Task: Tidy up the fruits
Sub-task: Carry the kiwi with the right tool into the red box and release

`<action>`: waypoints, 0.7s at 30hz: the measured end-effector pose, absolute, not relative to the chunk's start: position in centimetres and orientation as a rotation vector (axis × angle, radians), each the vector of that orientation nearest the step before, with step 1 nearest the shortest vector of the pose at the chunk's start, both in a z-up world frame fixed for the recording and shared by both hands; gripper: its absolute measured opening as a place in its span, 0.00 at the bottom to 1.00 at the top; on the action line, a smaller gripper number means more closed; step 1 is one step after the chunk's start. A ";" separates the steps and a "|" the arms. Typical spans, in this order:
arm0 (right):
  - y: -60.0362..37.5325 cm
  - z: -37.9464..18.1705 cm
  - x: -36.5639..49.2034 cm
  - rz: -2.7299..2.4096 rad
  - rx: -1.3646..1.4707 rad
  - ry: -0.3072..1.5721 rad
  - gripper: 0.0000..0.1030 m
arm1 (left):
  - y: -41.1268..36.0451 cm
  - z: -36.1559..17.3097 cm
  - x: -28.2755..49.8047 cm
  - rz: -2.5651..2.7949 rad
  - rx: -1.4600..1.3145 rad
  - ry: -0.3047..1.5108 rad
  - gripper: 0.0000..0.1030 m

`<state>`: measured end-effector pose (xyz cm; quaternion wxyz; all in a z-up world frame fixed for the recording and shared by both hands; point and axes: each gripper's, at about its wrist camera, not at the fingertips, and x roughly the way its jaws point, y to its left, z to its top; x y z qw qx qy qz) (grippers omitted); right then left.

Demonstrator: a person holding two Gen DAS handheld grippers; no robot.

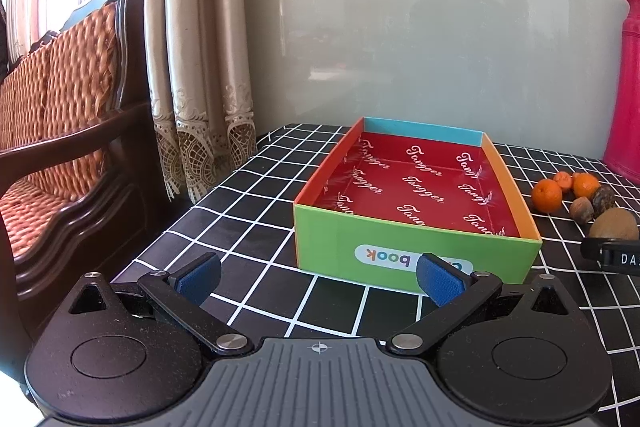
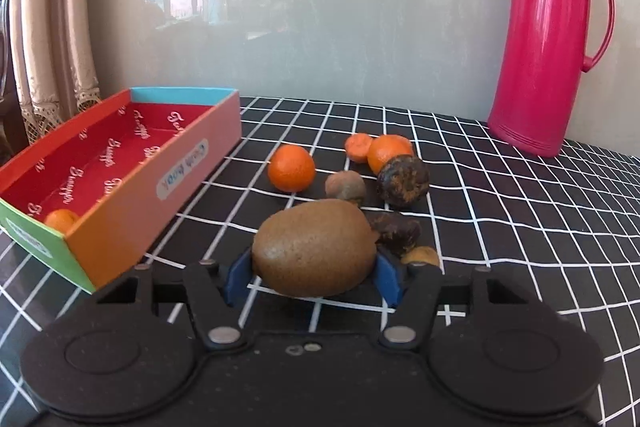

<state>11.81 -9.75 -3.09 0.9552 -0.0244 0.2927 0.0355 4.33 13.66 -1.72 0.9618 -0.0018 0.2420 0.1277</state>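
Reading "Tangger", seemingly, inside box (image 1: 416, 187); label "book".

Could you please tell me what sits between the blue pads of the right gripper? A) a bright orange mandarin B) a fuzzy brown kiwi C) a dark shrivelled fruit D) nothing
B: in the right wrist view the right gripper has its blue pads pressed against both ends of the fuzzy brown kiwi.
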 end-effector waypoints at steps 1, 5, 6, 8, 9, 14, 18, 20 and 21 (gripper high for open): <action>-9.6 -2.9 11.6 0.077 -0.050 0.590 0.60 | 13.6 -1.7 4.3 0.260 -0.001 0.491 1.00; -9.0 -2.0 11.1 0.091 -0.050 0.572 0.60 | 14.0 -1.8 4.2 0.270 0.004 0.489 1.00; -8.9 -1.8 11.0 0.093 -0.051 0.567 0.60 | 14.1 -1.8 4.1 0.273 0.002 0.486 1.00; -8.8 -1.4 10.8 0.095 -0.049 0.561 0.60 | 14.5 -1.8 3.9 0.282 -0.004 0.485 1.00; -8.8 -1.2 10.8 0.097 -0.045 0.558 0.60 | 14.7 -1.8 3.9 0.286 -0.006 0.485 1.00; -8.2 0.0 10.3 0.119 -0.022 0.513 0.60 | 15.1 -1.9 3.7 0.297 -0.012 0.485 1.00; -7.0 0.7 10.1 0.159 -0.007 0.465 0.60 | 15.3 -1.9 3.6 0.300 -0.006 0.484 1.00; -6.2 0.8 10.2 0.177 0.000 0.460 0.60 | 15.5 -1.9 3.5 0.303 -0.004 0.484 1.00; -5.7 0.8 10.3 0.187 0.004 0.459 0.60 | 15.6 -2.0 3.5 0.306 -0.004 0.484 1.00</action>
